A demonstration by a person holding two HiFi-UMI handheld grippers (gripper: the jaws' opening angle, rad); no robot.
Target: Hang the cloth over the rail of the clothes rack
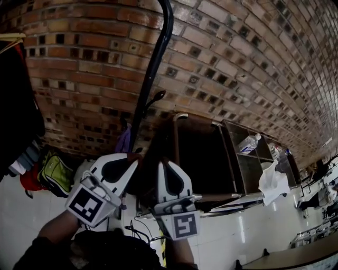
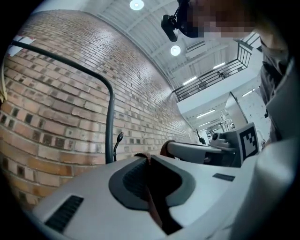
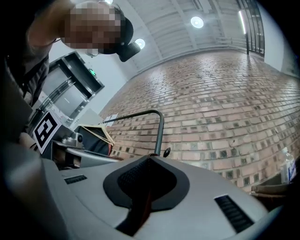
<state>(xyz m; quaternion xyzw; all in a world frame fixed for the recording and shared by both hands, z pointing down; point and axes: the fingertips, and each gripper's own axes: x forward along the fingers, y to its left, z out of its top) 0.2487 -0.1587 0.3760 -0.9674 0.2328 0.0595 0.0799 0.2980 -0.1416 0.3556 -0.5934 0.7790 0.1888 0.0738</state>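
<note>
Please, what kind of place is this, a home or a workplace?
Probably a large indoor hall, perhaps a workshop, not a home: a tall brick wall, a high ceiling with round lights, and an upper balcony railing.

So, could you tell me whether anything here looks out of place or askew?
Nothing alarming. The left gripper and right gripper pinch the cloth, which isn't yet over the rail. Only a bottle lies tilted in the shelf unit, near a crumpled white bag.
</note>
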